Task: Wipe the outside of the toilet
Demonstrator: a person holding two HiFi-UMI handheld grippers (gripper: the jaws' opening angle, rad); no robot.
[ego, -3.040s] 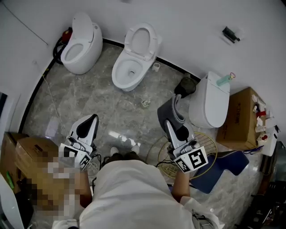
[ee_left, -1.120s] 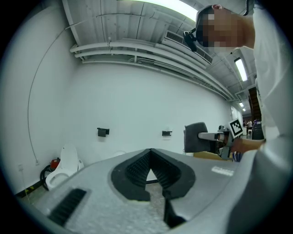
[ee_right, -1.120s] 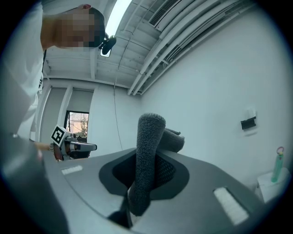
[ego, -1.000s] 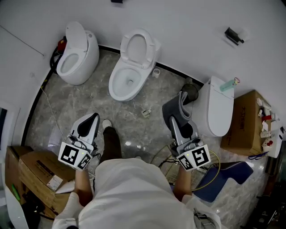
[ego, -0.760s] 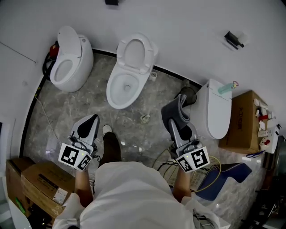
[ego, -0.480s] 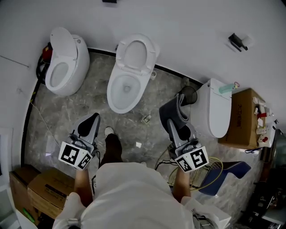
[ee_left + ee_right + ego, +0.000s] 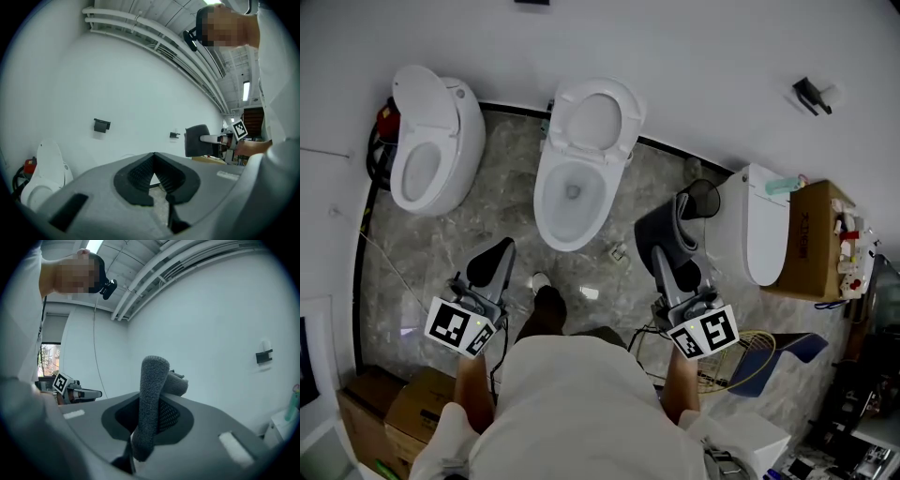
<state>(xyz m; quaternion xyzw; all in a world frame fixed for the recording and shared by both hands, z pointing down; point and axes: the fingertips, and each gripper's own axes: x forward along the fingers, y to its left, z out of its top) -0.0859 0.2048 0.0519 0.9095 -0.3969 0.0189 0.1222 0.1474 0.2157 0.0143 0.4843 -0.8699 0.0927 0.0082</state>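
Overhead, we hold our left gripper [image 7: 494, 261] closed and empty, our right gripper [image 7: 664, 264] clamped on a folded grey cloth [image 7: 667, 228]. The open white toilet [image 7: 581, 159] stands ahead on the marble floor [image 7: 487, 220], apart from both.

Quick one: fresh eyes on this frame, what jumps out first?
Three white toilets stand in a row along the wall: the left toilet and middle toilet are open, and the right toilet has its lid down. The right hand-held gripper is clamped on a folded grey cloth, seen over the floor between the middle and right toilets. The left hand-held gripper is shut on nothing.
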